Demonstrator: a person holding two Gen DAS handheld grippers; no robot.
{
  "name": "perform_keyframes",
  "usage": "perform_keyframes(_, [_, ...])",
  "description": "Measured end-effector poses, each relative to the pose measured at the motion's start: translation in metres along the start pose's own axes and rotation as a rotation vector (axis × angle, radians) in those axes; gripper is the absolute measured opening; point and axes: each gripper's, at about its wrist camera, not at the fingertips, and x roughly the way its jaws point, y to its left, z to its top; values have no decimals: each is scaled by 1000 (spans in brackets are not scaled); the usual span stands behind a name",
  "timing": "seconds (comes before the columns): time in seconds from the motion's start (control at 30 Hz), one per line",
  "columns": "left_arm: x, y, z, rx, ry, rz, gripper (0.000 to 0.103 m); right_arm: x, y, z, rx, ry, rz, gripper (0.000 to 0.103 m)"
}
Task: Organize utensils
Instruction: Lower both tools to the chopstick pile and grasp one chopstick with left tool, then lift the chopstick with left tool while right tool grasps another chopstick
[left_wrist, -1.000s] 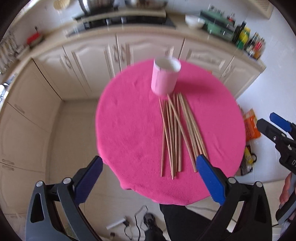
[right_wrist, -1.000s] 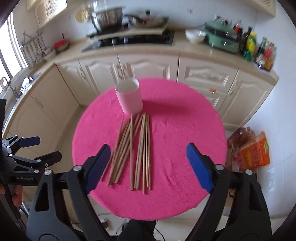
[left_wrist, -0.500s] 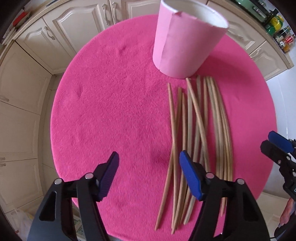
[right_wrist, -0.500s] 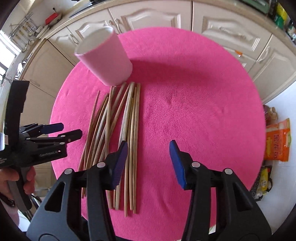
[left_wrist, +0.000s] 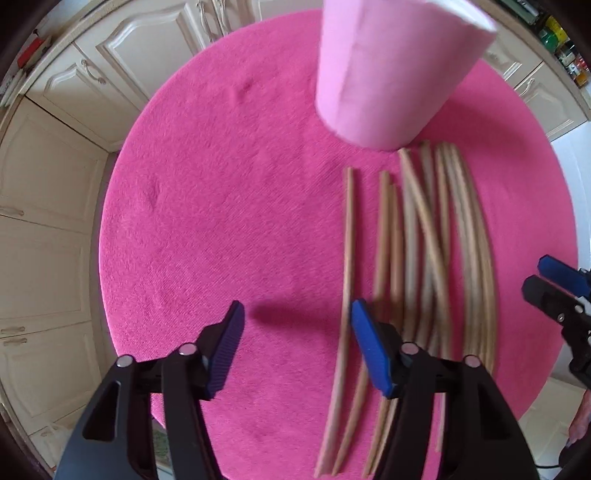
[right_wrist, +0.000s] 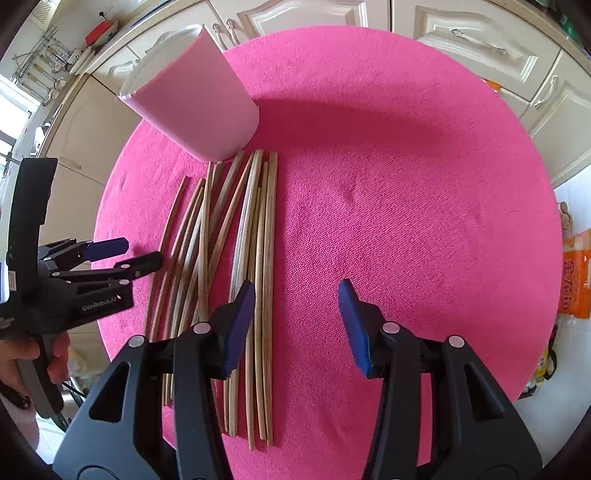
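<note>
The long, thin wooden chopsticks (right_wrist: 236, 266) lie loose in a rough fan on the round counter covered in bright pink cloth (right_wrist: 406, 192), their far ends just beside the base of the tall pale-pink cylindrical holder (right_wrist: 199, 107). The holder stands upright at the far side of the cloth. Its inside cannot be seen from either wrist view, but no stick pokes above its rim, so by my reckoning nothing has been put away yet: the whole bundle remains on the cloth and the sorting is only at its start.

The left gripper (left_wrist: 295, 347) points down over the left edge of the fan. Its jaws are closing with nothing between them but bare cloth; the outermost stick (left_wrist: 347, 258) runs just outside the right-hand blue pad, which overlaps it in the view, though whether it touches I cannot tell. The right gripper (right_wrist: 295, 321) sits over the right edge of the bundle, its jaws parted and gripping nothing, with the two rightmost sticks passing between the pads and the rest disappearing behind the left-hand pad. Neither tool holds anything.

What is left, as I judge it, is everything: gather the sticks, lift them, stand them in the holder. Beyond the counter are cream kitchen cabinets (right_wrist: 472, 44) and an orange packet (right_wrist: 576, 273) on the floor.
</note>
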Motion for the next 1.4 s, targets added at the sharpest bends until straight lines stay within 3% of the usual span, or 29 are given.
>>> perform_keyframes(0.07, [4,4,3,-13,10,-23,54,4,1,0,3,10,8,47])
perform_keyframes(0.23, [9,4,9,35,0,0,45,15,4,1,-14,44,-2,36])
perform_keyframes(0.33, [10,-1,14,55,-3,7,36,19,5,3,-25,52,-22,34])
perform_keyframes(0.53, [6,-13,22,81,-7,7,32,26,10,6,-50,73,-53,33])
perform_keyframes(0.6, [6,-15,23,82,-12,0,26,27,12,7,-52,78,-67,32])
perform_keyframes(0.67, [8,-14,26,70,-20,-18,11,25,9,9,-36,85,-80,23])
perform_keyframes(0.9, [18,3,32,50,-19,-61,9,24,-2,17,23,128,-42,18])
perform_keyframes(1.13, [5,-6,8,94,-41,-27,8,37,32,35,-104,166,-189,14])
perform_keyframes(1.23, [-10,-12,7,55,-59,-79,7,30,18,33,-57,144,-115,7])
perform_keyframes(1.4, [-38,7,-4,-38,-140,-193,5,-6,-7,31,8,31,18,6])
